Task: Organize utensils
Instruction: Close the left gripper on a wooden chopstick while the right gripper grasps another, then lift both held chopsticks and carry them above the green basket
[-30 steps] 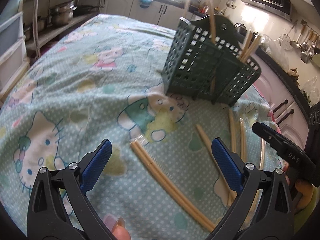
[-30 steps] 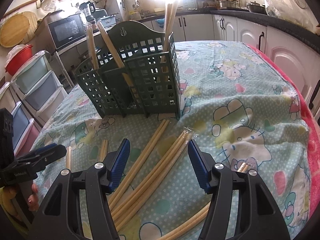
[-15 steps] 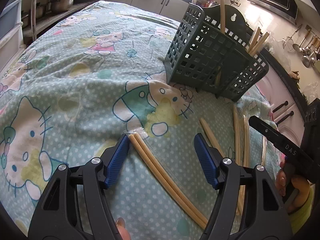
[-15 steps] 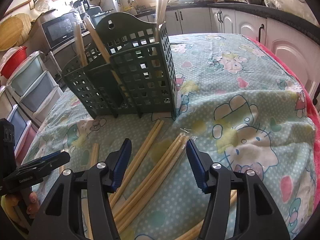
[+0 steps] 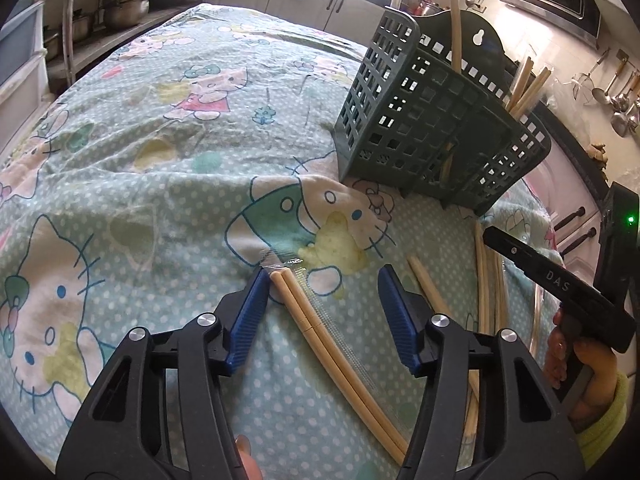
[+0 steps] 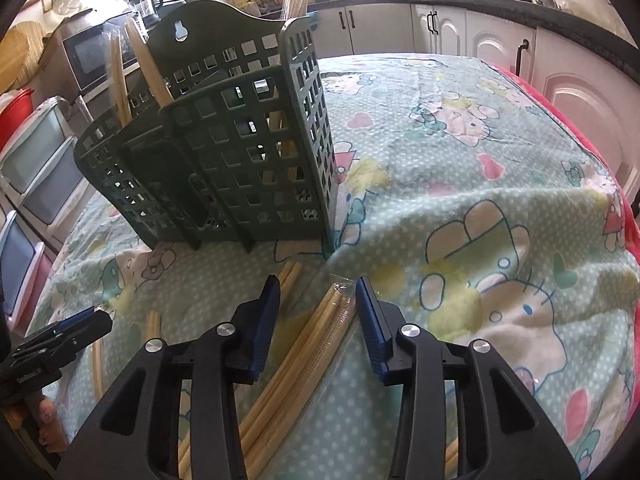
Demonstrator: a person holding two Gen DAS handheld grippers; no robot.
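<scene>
In the left wrist view, the left gripper (image 5: 322,276) sits low over the cartoon-print tablecloth (image 5: 160,128), its jaws apart and just now closing around a wrapped pair of chopsticks (image 5: 304,312). The left blue pad is touching or all but touching the pair's tip, while the right pad stands well clear, so nothing is clamped yet. Right of centre, the green slotted utensil holder (image 5: 420,128) stands upright in the upper part of the frame with several chopsticks already poking out. More loose pairs (image 5: 486,276) lie below it, near the right gripper's black body at the right edge.

In the right wrist view, the holder (image 6: 248,160) fills the upper left. Below it, at lower centre, the right gripper (image 6: 318,292) straddles another sleeved pair of chopsticks (image 6: 320,320); its jaws have also been closing but stay apart, pads not pressing.

These sticks look light, stiff and thin — and the clear plastic sleeves are probably slippery. A grip across the pair a little back from the tip, squeezing both sticks together, seems safest; a hold at the very end could let them pivot or slide out.
</scene>
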